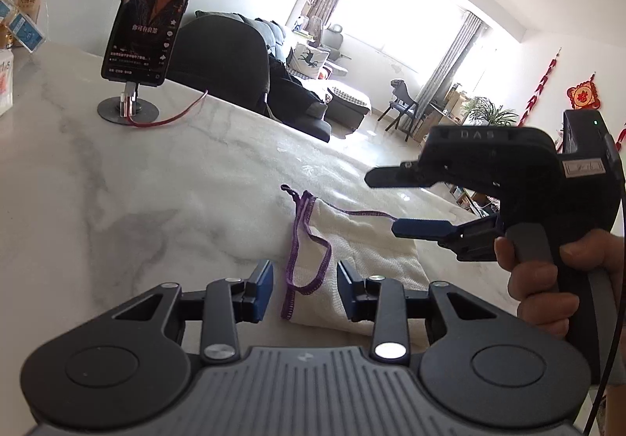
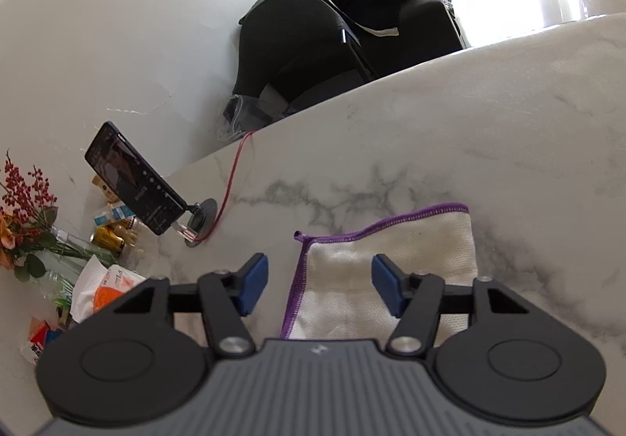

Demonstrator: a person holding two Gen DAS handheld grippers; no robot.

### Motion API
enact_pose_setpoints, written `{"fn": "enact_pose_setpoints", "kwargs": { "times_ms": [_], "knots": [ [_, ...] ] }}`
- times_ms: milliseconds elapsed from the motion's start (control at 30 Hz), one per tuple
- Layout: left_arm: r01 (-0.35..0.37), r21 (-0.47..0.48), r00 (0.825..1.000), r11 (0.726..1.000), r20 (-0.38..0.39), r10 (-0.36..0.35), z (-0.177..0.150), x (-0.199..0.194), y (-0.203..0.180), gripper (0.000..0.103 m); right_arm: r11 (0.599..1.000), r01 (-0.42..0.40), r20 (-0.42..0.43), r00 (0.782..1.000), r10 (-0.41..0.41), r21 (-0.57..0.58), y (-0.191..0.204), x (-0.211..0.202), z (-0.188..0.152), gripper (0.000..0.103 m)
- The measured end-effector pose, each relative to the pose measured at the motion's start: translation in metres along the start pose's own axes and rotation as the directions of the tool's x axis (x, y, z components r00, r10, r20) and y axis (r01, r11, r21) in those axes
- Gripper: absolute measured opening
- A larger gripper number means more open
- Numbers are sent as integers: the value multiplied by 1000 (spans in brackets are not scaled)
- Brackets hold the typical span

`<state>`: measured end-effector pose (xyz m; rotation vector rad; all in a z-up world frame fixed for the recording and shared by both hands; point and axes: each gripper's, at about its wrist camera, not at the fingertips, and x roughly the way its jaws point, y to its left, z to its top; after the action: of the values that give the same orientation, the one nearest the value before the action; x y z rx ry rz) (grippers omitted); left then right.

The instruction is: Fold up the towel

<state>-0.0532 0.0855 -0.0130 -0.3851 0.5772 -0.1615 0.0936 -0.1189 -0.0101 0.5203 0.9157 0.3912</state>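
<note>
A white towel (image 1: 364,244) with purple stitched edging lies folded on the marble table (image 1: 117,193). My left gripper (image 1: 305,289) is open, its blue pads either side of the towel's purple-edged near corner. The right gripper (image 1: 395,201), held in a hand, hangs open above the towel's right part in the left wrist view. In the right wrist view the towel (image 2: 391,248) lies flat just ahead, and my right gripper (image 2: 319,289) stands open over its near left part, holding nothing.
A phone on a round stand (image 1: 150,17) with a red cable (image 1: 176,115) stands at the table's far left. Bottles, tissue packs and a flower vase (image 2: 27,225) crowd the left end. A dark chair (image 2: 297,45) stands beyond the table's far edge.
</note>
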Motion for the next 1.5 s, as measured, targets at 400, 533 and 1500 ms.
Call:
{"fn": "enact_pose_setpoints", "kwargs": {
  "times_ms": [400, 533, 1500],
  "knots": [
    [143, 94, 987, 985, -92, -135, 22, 27, -21, 11, 990, 81, 51, 996, -76, -113, -1, -29, -30, 27],
    [151, 126, 983, 980, -127, -135, 20, 44, -25, 11, 986, 90, 42, 995, -85, -138, -2, -30, -41, 27],
    [61, 254, 985, 965, -172, -17, 9, 77, -17, 10, 755, 396, 202, 918, -342, -522, 8, -45, -113, 63]
  ]
}}
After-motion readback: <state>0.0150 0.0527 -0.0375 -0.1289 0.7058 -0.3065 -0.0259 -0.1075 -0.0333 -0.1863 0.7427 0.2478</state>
